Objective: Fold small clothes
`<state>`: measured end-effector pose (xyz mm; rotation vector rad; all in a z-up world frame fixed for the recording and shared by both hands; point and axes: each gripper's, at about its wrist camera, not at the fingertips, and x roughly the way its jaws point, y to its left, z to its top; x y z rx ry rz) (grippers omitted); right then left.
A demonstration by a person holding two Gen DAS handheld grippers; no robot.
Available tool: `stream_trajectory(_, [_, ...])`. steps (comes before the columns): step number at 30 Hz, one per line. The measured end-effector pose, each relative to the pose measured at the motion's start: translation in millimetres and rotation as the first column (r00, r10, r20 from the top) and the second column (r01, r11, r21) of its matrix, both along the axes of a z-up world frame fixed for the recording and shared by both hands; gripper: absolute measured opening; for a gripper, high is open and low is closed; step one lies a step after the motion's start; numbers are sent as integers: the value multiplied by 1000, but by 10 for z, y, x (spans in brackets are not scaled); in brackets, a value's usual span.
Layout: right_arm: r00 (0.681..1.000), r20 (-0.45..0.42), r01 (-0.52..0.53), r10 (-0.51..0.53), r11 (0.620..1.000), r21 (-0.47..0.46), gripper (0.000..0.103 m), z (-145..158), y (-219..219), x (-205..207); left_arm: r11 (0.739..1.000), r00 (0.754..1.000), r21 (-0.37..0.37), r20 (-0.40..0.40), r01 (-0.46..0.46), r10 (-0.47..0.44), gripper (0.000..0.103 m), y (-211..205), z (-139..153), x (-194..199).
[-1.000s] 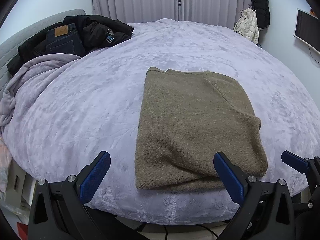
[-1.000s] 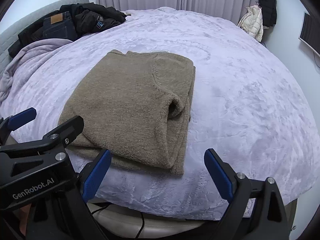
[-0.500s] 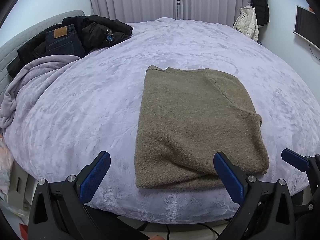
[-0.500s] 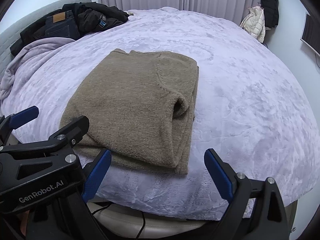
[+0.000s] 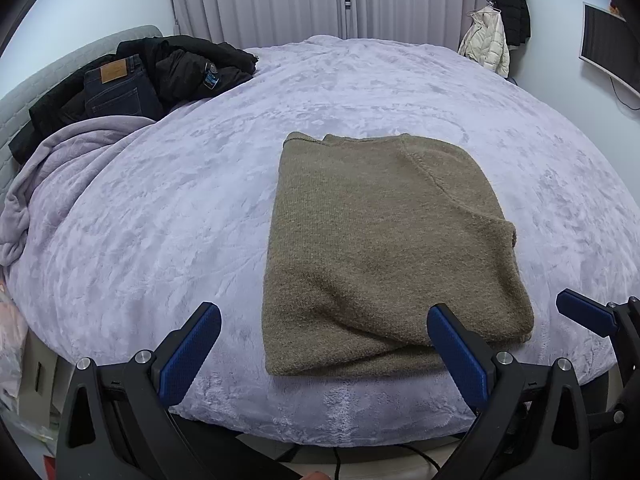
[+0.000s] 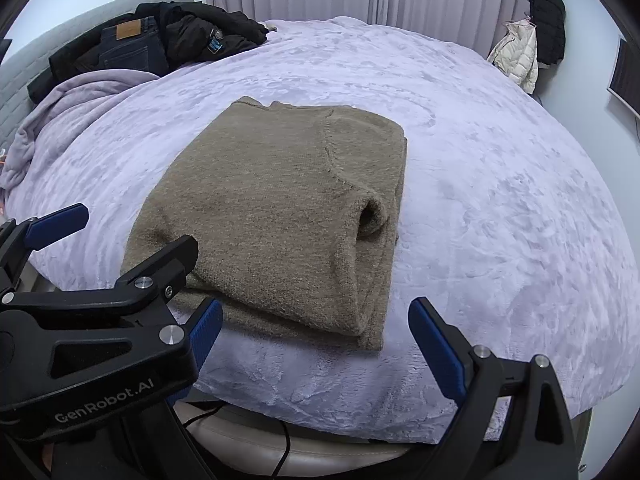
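A tan knitted sweater (image 5: 384,248) lies folded into a rectangle on the lilac bedspread (image 5: 160,216), near the bed's front edge. It also shows in the right wrist view (image 6: 280,216), with a rolled sleeve cuff at its right side. My left gripper (image 5: 324,348) is open and empty, hovering just short of the sweater's near edge. My right gripper (image 6: 316,344) is open and empty, also just short of the near edge. The left gripper's body (image 6: 96,320) shows at the lower left of the right wrist view.
A pile of dark jackets and jeans (image 5: 140,76) lies at the bed's far left, beside a bunched lilac blanket (image 5: 60,168). Coats (image 5: 496,28) hang by the curtains at the far right. A wall screen (image 5: 608,44) is on the right. Cables run below the bed edge.
Both grippers have drawn back and risen slightly; the sweater sits a little farther away in both views. The sweater itself has not moved.
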<state>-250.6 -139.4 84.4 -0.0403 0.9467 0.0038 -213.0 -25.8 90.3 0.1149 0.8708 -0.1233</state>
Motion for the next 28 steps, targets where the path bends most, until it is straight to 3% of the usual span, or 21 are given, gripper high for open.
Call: stream_trajectory(28, [1000, -1, 4, -4, 1000, 2, 95, 1, 3, 1, 1000, 1000, -11, 19, -2, 3, 103, -1, 43, -39])
